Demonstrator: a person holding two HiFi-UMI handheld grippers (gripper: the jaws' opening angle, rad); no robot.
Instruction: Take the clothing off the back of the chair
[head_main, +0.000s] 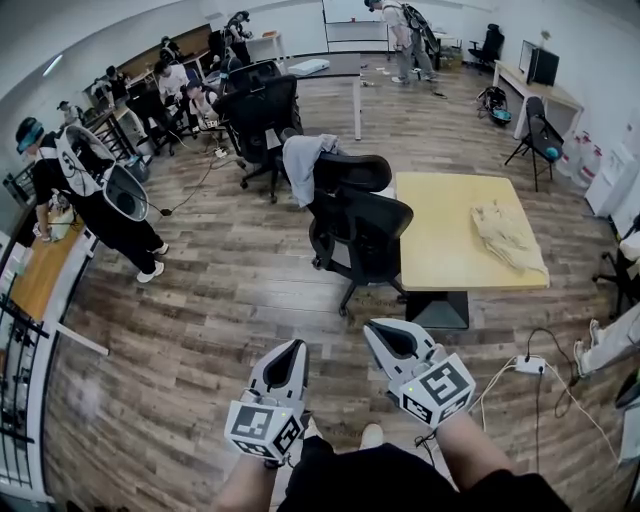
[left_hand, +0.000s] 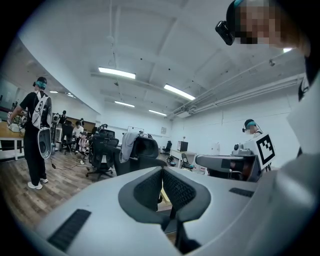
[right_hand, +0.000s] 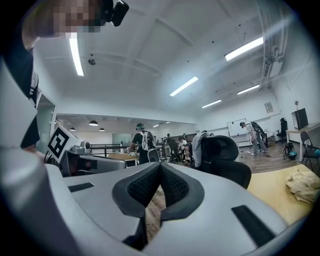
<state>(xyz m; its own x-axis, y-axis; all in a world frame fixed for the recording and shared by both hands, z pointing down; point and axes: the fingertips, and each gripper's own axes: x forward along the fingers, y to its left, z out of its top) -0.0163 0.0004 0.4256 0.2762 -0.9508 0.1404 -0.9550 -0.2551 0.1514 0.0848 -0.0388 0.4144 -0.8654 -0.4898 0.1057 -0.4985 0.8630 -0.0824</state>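
A yellow table (head_main: 440, 230) bears a crumpled cream cloth (head_main: 508, 238) — a power strip (head_main: 530, 365) (white) lies on the wood floor (head_main: 230, 300).

Both arms reach forward, the left gripper (head_main: 288, 362) and right gripper (head_main: 388, 340) closed, empty, nearly level.
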